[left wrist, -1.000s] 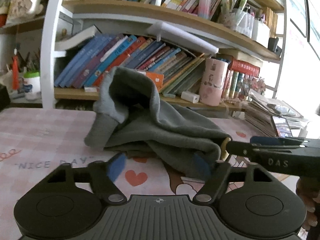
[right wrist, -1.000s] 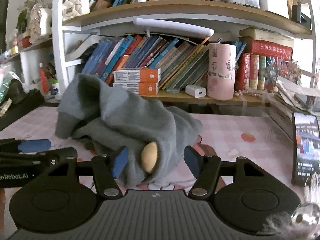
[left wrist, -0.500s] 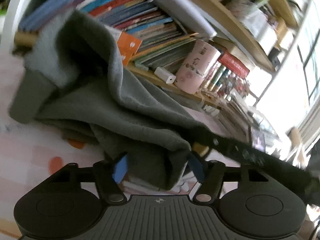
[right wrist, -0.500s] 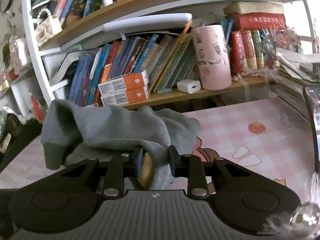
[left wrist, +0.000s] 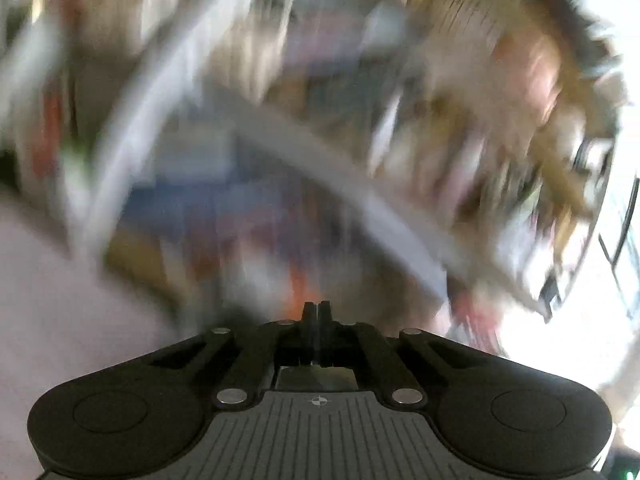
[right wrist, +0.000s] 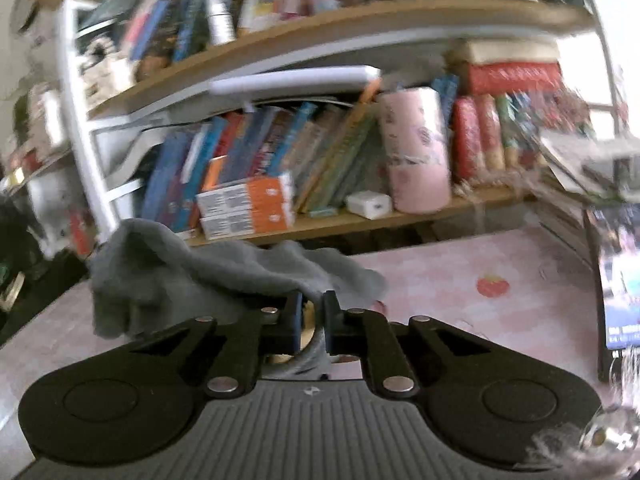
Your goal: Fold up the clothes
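grey garment [right wrist: 224, 276] | right fingers [right wrist: 295, 320] clamp its edge | left fingers [left wrist: 309, 318] pressed together, surroundings blurred

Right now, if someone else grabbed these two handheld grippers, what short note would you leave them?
Right gripper: shut on the grey garment, pinching an edge with a tan patch.
Left gripper: fingers closed together; its view is badly motion-blurred, so whether it holds cloth cannot be told.
The garment lies crumpled on the pink tablecloth in front of the bookshelf.
Done: an edge gripped. No neat fold visible.
Left: spread it flat, fold it, probably checking the left grip first.
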The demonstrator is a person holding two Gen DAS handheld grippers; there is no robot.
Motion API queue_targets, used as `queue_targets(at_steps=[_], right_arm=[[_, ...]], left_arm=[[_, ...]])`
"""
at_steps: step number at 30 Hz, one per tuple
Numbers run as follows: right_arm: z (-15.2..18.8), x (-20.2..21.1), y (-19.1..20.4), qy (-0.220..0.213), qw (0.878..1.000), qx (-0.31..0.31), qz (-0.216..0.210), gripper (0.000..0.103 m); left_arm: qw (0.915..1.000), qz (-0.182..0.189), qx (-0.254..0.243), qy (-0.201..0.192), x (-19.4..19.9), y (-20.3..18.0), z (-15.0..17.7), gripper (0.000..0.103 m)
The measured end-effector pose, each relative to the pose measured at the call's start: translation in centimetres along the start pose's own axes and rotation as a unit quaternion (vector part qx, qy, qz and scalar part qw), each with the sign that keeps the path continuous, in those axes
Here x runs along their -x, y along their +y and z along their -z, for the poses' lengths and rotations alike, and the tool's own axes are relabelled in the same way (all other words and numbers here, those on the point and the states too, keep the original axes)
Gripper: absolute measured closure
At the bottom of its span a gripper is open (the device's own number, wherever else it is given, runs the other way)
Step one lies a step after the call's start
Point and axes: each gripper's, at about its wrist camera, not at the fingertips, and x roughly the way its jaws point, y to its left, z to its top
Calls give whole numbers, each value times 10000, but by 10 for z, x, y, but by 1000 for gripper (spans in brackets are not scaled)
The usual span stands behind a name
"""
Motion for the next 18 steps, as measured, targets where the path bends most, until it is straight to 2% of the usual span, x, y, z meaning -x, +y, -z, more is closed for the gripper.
queue_targets(at_steps=[1,2,5,10,12,14,15,17,18], right_arm=[[1,2,6,22,9999,34,-112,93],[2,3,11,50,9997,40,-234,93],[4,6,24,51,9991,166,-376,93],[3,5,18,-63,9997,252,14,93],[5,1,16,16,9994,324,94,93],[7,-3,17,130,9990,410,84,93],[9,-4,18,162,9989,442,70,92],[10,-7,19,223,9984,503,86,89],[11,-8,19,248,9983,518,119,86]], left_arm=[[9997,-59,-94,-226,13,2,-19,103],[9997,-57,-89,-204,18,5,-31,103],[9988,104,-3,474,20,15,-33,103],[9847,235,128,1720,-5,13,34,98],[9759,270,173,2157,-19,7,61,91],[9651,305,218,2590,-33,1,89,75],[9590,322,240,2805,-40,-2,102,72],[9557,349,396,2895,-53,-6,114,61],[9546,394,523,2907,-60,-7,118,60]])
